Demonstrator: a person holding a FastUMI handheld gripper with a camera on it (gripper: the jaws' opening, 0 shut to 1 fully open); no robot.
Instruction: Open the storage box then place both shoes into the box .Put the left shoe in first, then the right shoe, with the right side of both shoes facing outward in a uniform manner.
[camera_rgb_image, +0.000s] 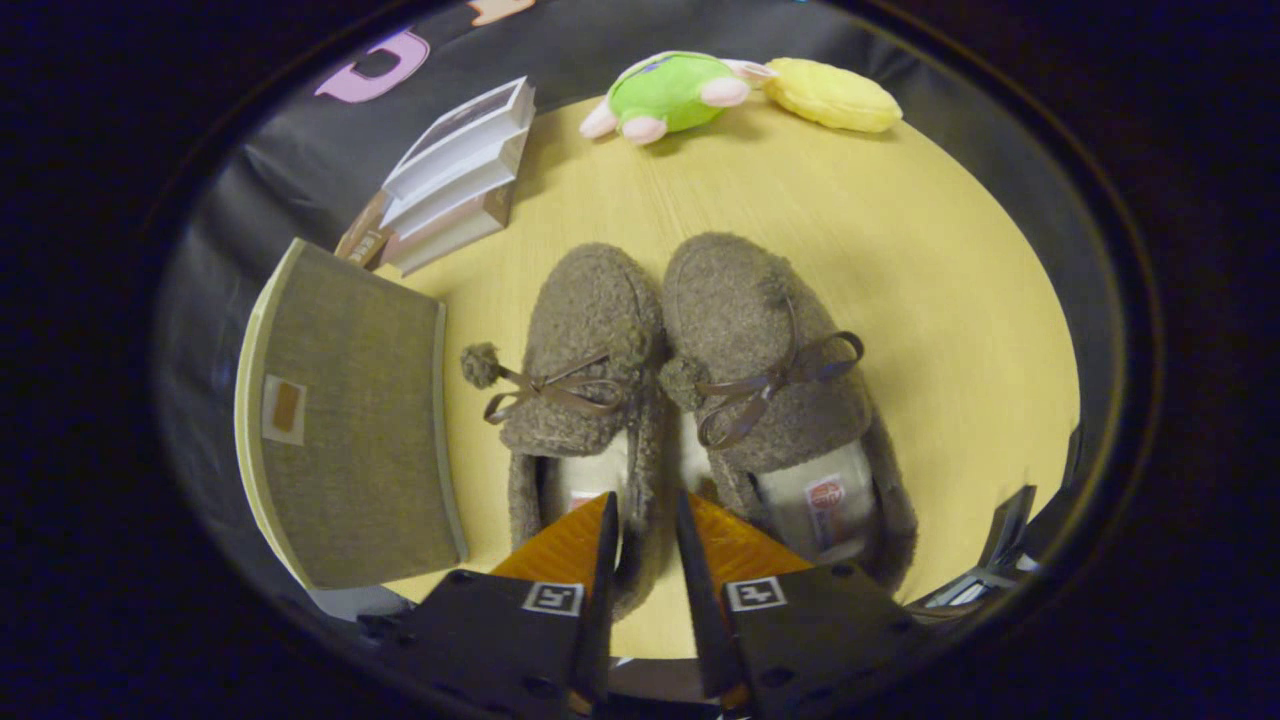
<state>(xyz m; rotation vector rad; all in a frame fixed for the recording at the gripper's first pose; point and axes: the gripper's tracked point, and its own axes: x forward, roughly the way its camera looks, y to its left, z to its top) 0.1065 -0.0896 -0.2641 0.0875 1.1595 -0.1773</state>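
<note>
Two brown fuzzy slippers with ribbon bows lie side by side on the yellow table, toes pointing away from me. The left shoe (590, 350) and the right shoe (760, 360) touch along their inner sides. My gripper (644, 497) hangs over their heel ends, its orange fingers only a narrow gap apart, open. The left finger (575, 540) lies over the left shoe's opening and the right finger (725, 545) over the right shoe's inner edge. I cannot tell whether they touch the shoes. The grey-brown fabric storage box (350, 420) stands left of the shoes with its lid down.
A stack of books (460, 170) sits beyond the box. A green plush toy (670, 92) and a yellow plush (832, 95) lie at the table's far edge. Bare tabletop (960, 300) stretches right of the shoes. A dark stand (1000, 550) is at the near right.
</note>
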